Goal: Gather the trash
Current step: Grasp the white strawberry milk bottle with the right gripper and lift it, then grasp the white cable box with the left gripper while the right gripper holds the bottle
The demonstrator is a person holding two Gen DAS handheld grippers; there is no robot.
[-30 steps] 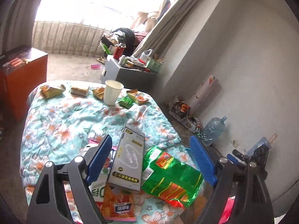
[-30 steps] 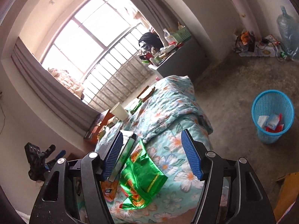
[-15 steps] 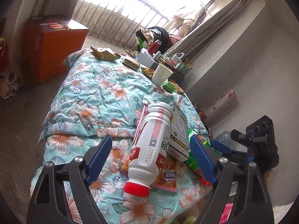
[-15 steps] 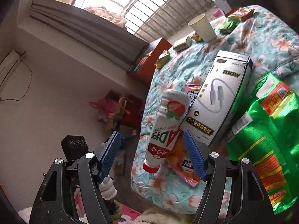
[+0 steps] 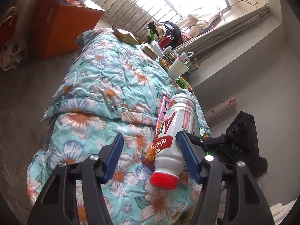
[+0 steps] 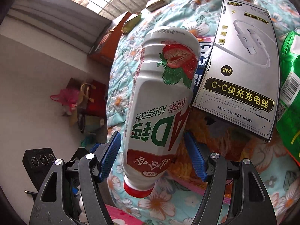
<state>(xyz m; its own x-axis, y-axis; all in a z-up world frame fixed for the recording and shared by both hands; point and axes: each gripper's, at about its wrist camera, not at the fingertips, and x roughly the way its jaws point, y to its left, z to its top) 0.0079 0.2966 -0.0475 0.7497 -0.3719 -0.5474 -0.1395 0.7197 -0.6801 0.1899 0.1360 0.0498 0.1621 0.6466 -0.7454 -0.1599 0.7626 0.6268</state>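
Both grippers converge on one white bottle (image 6: 159,101) lying on the flowered bed (image 5: 97,93): right gripper (image 6: 152,157) fingers apart astride it, left gripper (image 5: 150,156) fingers closing beside it; they risk colliding, rolling it away.

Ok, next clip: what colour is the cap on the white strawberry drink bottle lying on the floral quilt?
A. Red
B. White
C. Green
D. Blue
A. The strawberry drink bottle ends in a red cap pointing toward the camera, seen in both wrist views, with the bottle lying on the floral quilt.
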